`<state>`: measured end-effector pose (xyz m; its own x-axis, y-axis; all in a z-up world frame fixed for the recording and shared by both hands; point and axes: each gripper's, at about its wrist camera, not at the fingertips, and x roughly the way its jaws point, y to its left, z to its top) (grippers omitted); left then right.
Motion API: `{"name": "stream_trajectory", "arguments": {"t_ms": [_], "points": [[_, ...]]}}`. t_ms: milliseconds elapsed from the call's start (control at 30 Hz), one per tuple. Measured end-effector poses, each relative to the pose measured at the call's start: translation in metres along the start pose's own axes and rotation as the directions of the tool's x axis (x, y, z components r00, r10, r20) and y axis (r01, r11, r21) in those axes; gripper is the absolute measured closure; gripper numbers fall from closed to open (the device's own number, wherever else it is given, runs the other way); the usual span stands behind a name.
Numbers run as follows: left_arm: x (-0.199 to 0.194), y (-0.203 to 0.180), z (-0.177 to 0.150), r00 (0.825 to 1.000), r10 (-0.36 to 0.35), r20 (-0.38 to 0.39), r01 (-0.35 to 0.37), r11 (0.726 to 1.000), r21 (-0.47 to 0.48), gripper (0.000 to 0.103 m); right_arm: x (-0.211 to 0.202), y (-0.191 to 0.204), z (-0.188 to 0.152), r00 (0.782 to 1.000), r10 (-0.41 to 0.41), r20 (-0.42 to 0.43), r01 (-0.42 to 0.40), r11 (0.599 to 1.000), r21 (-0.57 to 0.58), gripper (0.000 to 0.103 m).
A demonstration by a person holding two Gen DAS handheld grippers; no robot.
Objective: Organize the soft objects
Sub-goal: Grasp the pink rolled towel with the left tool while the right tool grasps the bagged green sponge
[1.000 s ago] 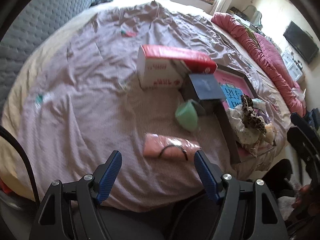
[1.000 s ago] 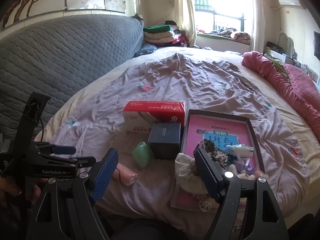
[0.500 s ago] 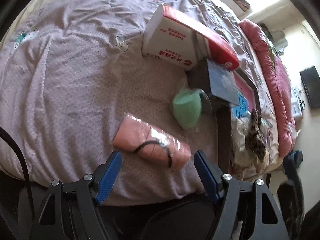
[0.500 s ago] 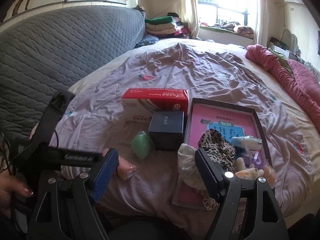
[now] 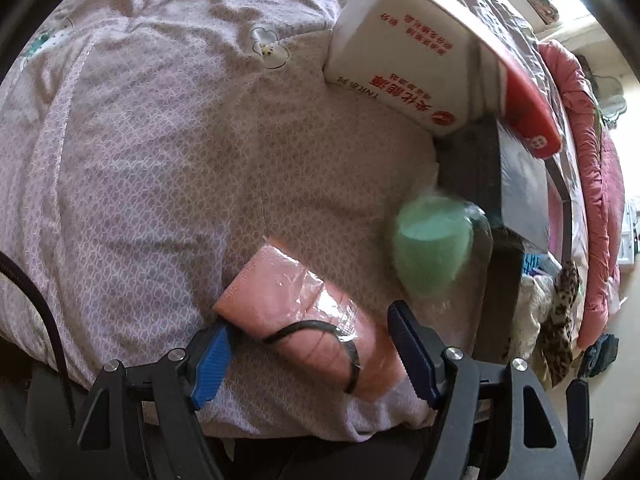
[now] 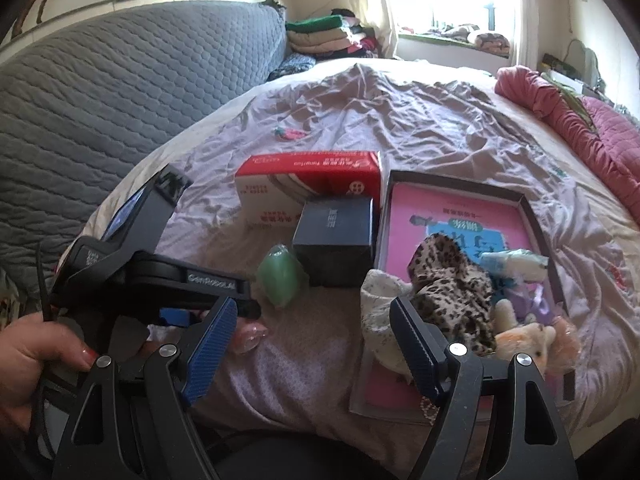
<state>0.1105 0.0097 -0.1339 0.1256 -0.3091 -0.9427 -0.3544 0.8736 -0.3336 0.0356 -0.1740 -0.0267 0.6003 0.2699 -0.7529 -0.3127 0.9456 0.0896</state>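
Observation:
A pink soft roll in clear wrap with a black band (image 5: pixel 304 320) lies on the lilac bedspread. My left gripper (image 5: pixel 312 356) is open with its jaws on either side of the roll, close above it. A green soft item in clear wrap (image 5: pixel 432 244) lies just beyond; it also shows in the right wrist view (image 6: pixel 280 276). My right gripper (image 6: pixel 312 348) is open and empty, above the bed's near edge. A shallow dark box with a pink base (image 6: pixel 464 208) holds a leopard-print cloth (image 6: pixel 448 280), a white cloth and small plush toys.
A red and white carton (image 6: pixel 308 184) and a small dark box (image 6: pixel 336 236) stand between the green item and the shallow box. A grey quilted headboard (image 6: pixel 120 92) is on the left, a red blanket (image 6: pixel 580 116) on the right.
My left gripper has moved down and forward, so the pink roll now lies between its jaws. My right gripper has hardly moved.

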Motion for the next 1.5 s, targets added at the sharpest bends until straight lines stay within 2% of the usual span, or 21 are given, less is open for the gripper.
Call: {"name": "stream_trajectory", "arguments": {"t_ms": [133, 267, 367, 433, 633, 900, 1000, 1067, 1133, 1300, 1500], "points": [[0.002, 0.005, 0.004, 1.0, -0.01, 0.01, 0.01, 1.0, 0.0, 0.038, 0.012, 0.004, 0.0, 1.0, 0.006, -0.017, -0.006, 1.0, -0.001, 0.023], [-0.002, 0.01, 0.014, 0.999, 0.017, 0.039, -0.019, 0.998, 0.057, 0.063, 0.027, 0.013, -0.001, 0.999, 0.025, -0.045, -0.026, 1.0, -0.009, 0.023], [-0.006, 0.013, 0.016, 0.999, 0.009, 0.038, -0.013, 0.994, 0.105, 0.07, 0.042, 0.019, 0.0, 0.997, 0.029, -0.069, -0.031, 0.999, -0.021, 0.023], [-0.008, 0.019, 0.017, 0.999, -0.022, 0.027, 0.018, 0.993, 0.118, 0.073, 0.054, 0.022, 0.002, 0.996, 0.027, -0.08, -0.029, 0.999, -0.02, 0.023], [-0.02, 0.036, 0.018, 0.999, -0.04, 0.028, 0.035, 0.985, 0.169, 0.083, 0.094, 0.026, 0.005, 0.993, 0.013, -0.118, -0.01, 1.0, 0.023, 0.023], [-0.021, 0.035, 0.019, 0.998, -0.047, 0.038, 0.038, 0.976, 0.217, 0.084, 0.131, 0.028, 0.008, 0.987, -0.007, -0.159, 0.019, 0.997, 0.075, 0.023], [-0.025, 0.046, 0.011, 0.998, -0.044, 0.044, 0.032, 0.972, 0.234, 0.084, 0.135, 0.03, 0.01, 0.989, -0.034, -0.143, 0.044, 0.997, 0.066, 0.023], [-0.024, 0.044, 0.011, 0.998, -0.039, 0.053, 0.025, 0.969, 0.244, 0.084, 0.135, 0.028, 0.011, 0.991, -0.031, -0.128, 0.042, 0.996, 0.082, 0.027], [-0.025, 0.043, 0.009, 0.998, -0.031, 0.062, 0.014, 0.967, 0.256, 0.084, 0.137, 0.026, 0.013, 0.992, -0.011, -0.128, 0.024, 0.994, 0.102, 0.05], [-0.024, 0.035, 0.005, 0.997, -0.017, 0.078, -0.006, 0.96, 0.281, 0.084, 0.142, 0.034, 0.011, 0.989, 0.007, -0.151, 0.004, 0.998, 0.07, 0.058], [-0.032, 0.027, -0.002, 0.994, -0.014, 0.105, -0.018, 0.954, 0.301, 0.084, 0.115, 0.026, 0.009, 0.993, 0.064, -0.102, -0.053, 0.993, 0.107, 0.06]]}}
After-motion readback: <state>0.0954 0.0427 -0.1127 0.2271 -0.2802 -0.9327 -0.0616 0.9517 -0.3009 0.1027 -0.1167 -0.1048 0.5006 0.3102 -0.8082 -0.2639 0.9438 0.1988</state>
